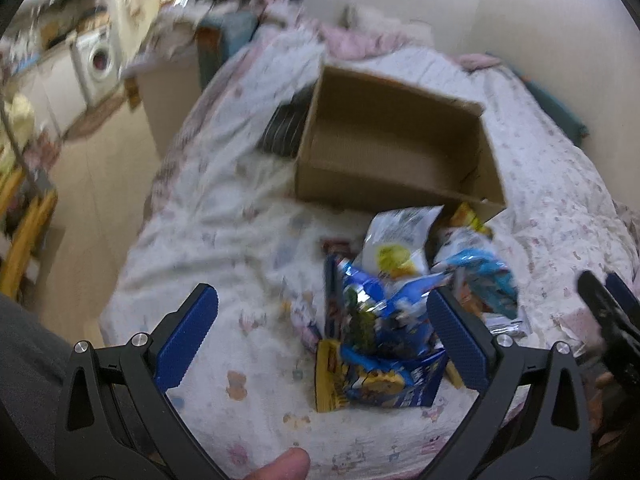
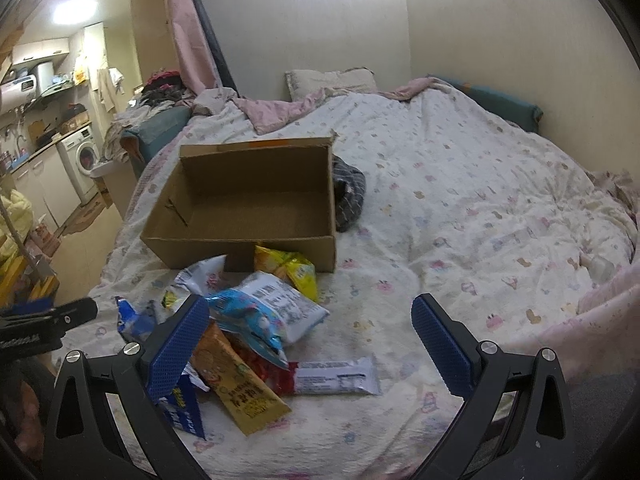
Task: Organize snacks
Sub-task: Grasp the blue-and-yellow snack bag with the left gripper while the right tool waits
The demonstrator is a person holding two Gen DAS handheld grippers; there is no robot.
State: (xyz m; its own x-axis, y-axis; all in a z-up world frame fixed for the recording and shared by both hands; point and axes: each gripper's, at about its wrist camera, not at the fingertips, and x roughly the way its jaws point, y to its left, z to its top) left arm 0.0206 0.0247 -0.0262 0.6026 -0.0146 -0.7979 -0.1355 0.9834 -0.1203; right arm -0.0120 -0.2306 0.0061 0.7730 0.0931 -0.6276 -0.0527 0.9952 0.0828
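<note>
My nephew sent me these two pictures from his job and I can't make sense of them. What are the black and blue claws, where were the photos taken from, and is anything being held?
The claws are two hand-held grippers, one in each of a person's hands. Each carries a wide-angle camera looking along its fingers, so one picture comes from the left gripper and one from the right gripper. Both are open and hold nothing. They hover over a bed with a white patterned quilt. On it stands an empty brown cardboard box, and in front of it lies a pile of snack packets, among them a white and blue bag, an orange packet and a yellow packet.
</note>
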